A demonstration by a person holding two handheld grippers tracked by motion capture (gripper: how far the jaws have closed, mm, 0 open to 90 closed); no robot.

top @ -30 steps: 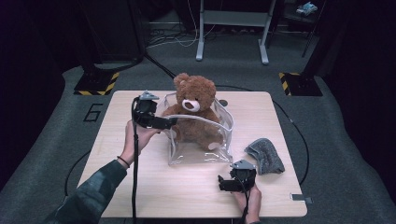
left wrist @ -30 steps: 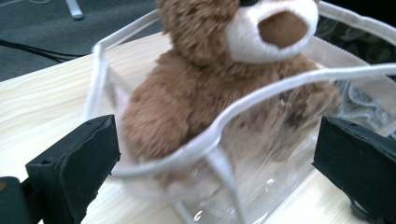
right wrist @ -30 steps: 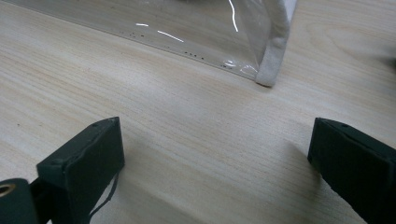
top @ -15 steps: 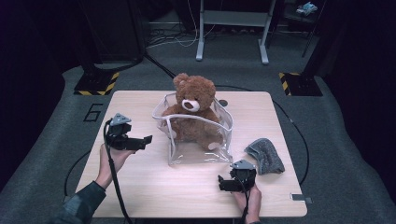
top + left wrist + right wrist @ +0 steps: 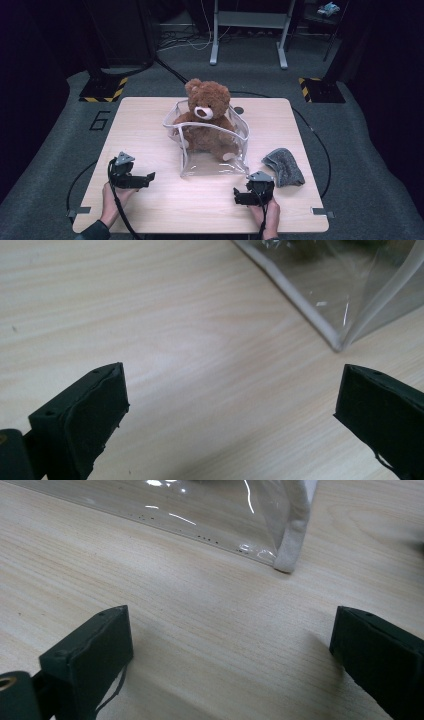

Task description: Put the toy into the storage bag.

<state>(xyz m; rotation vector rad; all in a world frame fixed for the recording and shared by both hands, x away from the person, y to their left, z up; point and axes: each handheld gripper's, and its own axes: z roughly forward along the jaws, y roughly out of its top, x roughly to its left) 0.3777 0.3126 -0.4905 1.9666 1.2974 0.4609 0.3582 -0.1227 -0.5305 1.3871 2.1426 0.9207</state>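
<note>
A brown teddy bear (image 5: 206, 117) sits upright inside a clear plastic bag (image 5: 215, 159) with white trim at the middle of the wooden table (image 5: 150, 120). My left gripper (image 5: 146, 179) rests low near the table's front left, open and holding nothing. The bag's near corner (image 5: 336, 342) lies just beyond its jaws. My right gripper (image 5: 239, 197) sits at the front right, open, nothing held, its jaws pointing left. The bag's trimmed corner (image 5: 290, 545) lies ahead of it.
A crumpled grey cloth (image 5: 284, 166) lies on the table right of the bag. A small dark round spot (image 5: 239, 110) sits behind the bear. Metal stand legs (image 5: 247, 37) and yellow-black striped floor blocks (image 5: 102, 90) lie beyond the table.
My left gripper has pulled back from the bag's rim beside the bear to the front left of the table. The right gripper has stayed in place.
</note>
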